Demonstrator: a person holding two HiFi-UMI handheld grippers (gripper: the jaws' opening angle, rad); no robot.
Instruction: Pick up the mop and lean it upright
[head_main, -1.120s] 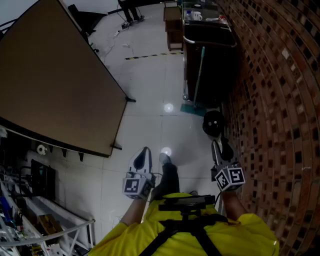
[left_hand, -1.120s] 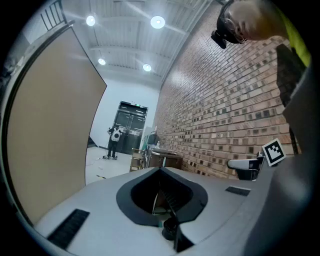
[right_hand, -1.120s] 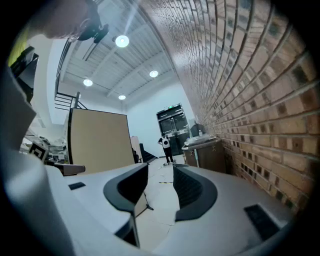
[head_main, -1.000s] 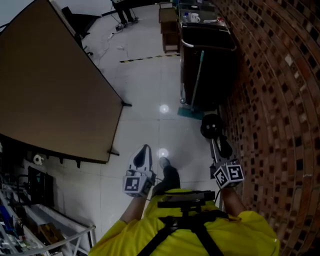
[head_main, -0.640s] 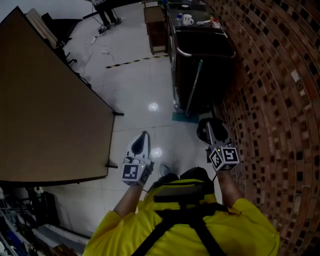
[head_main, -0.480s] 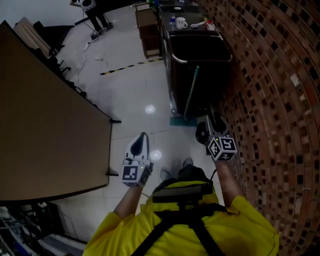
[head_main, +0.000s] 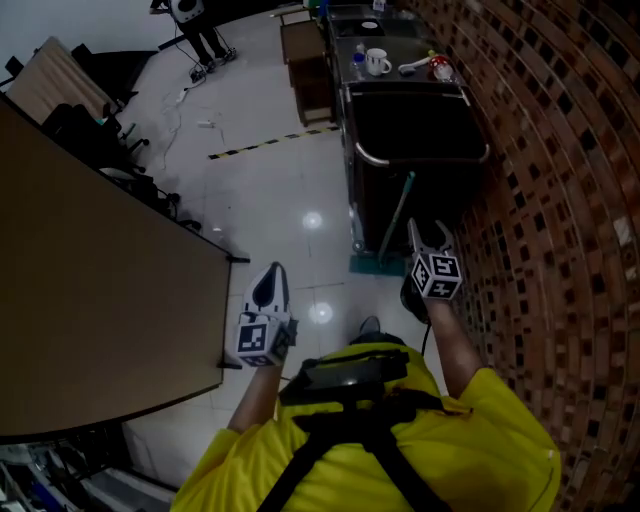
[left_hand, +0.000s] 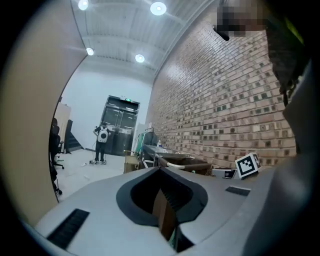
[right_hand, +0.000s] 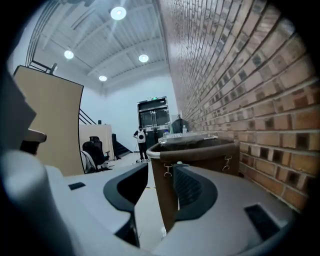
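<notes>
I've closed in on the cart (head_main: 418, 160), right gripper (head_main: 428, 233) lifted, jaws half apart & empty, just short of the mop (head_main: 396, 215) propped on cart's front; left gripper (head_main: 271, 273) shut, empty, left of cart, so grab looks next.

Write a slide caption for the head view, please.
Open right gripper points at the green-handled mop leaning on a dark cart by the brick wall.

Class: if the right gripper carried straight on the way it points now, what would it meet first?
The right gripper, jaws apart and empty, points at the dark cart, so probably that. The mop handle leaning on the cart lies close to that line and might come first; depth is unclear.
</notes>
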